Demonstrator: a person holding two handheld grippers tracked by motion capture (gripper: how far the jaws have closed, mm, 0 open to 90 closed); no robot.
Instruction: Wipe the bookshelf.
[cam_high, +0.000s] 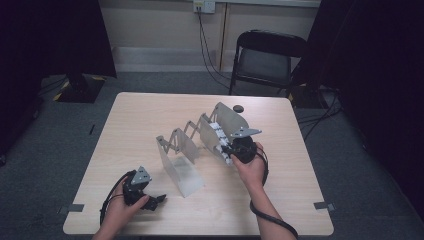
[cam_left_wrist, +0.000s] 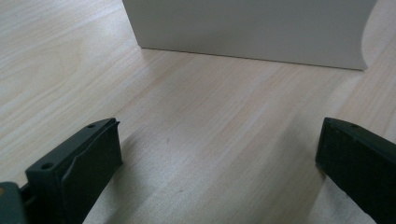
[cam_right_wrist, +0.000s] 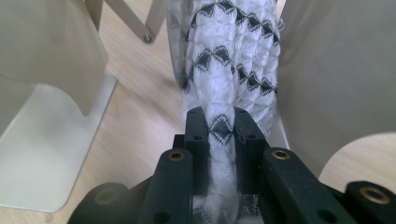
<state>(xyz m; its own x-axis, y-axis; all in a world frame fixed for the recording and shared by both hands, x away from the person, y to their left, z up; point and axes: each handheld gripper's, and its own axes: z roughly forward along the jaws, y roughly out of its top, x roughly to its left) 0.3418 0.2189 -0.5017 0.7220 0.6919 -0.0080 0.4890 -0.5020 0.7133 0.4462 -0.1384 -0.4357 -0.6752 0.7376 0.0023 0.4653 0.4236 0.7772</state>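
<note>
Right gripper (cam_right_wrist: 219, 122) pinches a folded white-and-black cloth (cam_right_wrist: 229, 70) set between the far-right plates of the expanding rack (cam_high: 200, 137) on the bench (cam_high: 150, 110). Left gripper (cam_high: 159, 200) rests wide open, empty. Sliding the cloth straight down avoids snagging the plates.

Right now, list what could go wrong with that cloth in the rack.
1. The right gripper pinches just one edge of the folded cloth, so it might slip free or unfold.
2. The expanding rack stands unheld; the left gripper rests open on the table, so pushing may slide the rack.
</note>
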